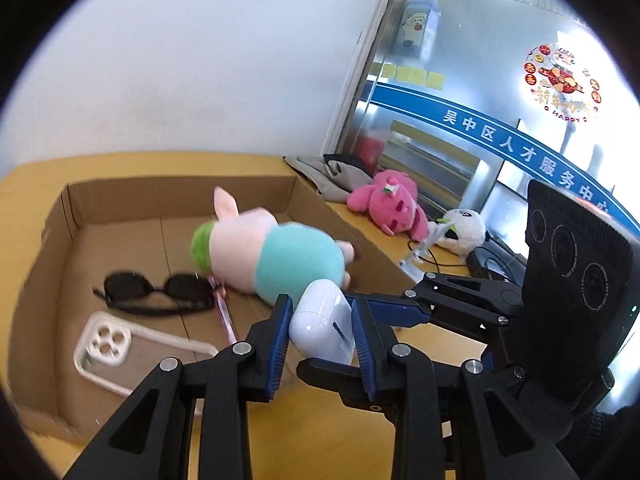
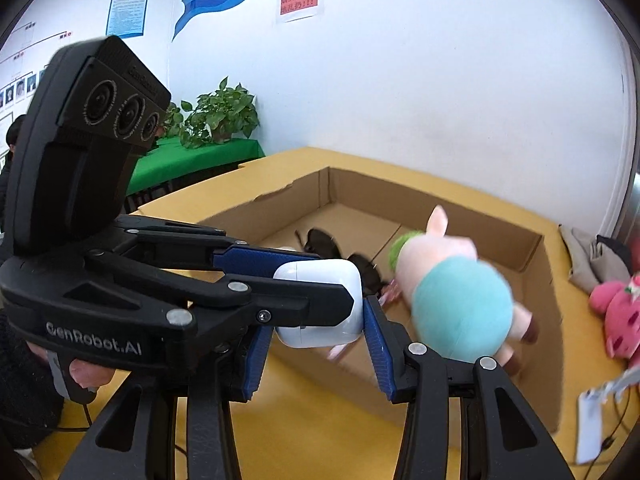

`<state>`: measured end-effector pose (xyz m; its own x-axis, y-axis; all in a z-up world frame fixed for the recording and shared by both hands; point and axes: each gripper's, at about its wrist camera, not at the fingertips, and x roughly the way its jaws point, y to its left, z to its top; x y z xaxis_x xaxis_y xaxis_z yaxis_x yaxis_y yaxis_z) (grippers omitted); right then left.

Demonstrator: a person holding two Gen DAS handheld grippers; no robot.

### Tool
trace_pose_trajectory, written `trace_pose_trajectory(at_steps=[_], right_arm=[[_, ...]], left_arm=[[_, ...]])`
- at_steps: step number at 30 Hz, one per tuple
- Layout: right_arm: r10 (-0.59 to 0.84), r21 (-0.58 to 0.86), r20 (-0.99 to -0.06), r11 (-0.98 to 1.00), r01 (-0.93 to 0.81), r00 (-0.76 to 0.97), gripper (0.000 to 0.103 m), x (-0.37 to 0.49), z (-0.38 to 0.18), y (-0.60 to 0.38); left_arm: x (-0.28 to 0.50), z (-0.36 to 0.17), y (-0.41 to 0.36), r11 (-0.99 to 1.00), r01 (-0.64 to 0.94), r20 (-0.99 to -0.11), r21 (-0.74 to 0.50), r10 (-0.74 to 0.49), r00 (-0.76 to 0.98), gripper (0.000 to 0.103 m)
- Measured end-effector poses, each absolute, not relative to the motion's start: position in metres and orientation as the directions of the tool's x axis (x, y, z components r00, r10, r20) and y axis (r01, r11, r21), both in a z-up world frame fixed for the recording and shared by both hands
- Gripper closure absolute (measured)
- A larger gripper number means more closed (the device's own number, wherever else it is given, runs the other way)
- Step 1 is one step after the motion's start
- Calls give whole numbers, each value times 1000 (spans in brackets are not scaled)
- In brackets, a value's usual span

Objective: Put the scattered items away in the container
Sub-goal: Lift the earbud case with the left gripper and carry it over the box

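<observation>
Hanging in the air over the near edge of a cardboard box is a small white earbud case, glossy and rounded, held by two grippers at once.

The left gripper is clamped on the case. In its own view the two blue pads press against the case's left and right sides, with the case tilted between them. The right gripper reaches in from the right and crosses the left one. One blue finger lies along the case's far side and one black finger sits under its near side, so it appears to be gripping the case too. A hand wraps the left gripper's handle at the near left.

Inside the box, just beyond the case, a plush pig in a teal top lies on its side in the right part, blurred. Left of the pig, dark sunglasses rest on the box floor. A clear phone cover with a white rim lies nearer, at the left.

The box stands on a yellow table. Outside the box, at the far right of the table, lie a pink plush and, just beside it, a white plush.
</observation>
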<state>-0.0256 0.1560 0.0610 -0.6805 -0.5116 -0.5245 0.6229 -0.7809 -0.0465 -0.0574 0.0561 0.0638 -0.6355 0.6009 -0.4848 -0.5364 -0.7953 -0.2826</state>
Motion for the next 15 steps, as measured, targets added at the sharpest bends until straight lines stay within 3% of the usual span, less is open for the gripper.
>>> trace_pose_trajectory(at_steps=[5,15], right_arm=[[-486,-12,-558,-805,593,-672,54,-63,66,156],[-363,33,-770,-844,535,-525,55,-108,16,164]], left_arm=[[-94,59,64,-812,-489,-534,-318,580,-616,74],[-139,6,94,-833,-414,-716,-367,537,-446,74]])
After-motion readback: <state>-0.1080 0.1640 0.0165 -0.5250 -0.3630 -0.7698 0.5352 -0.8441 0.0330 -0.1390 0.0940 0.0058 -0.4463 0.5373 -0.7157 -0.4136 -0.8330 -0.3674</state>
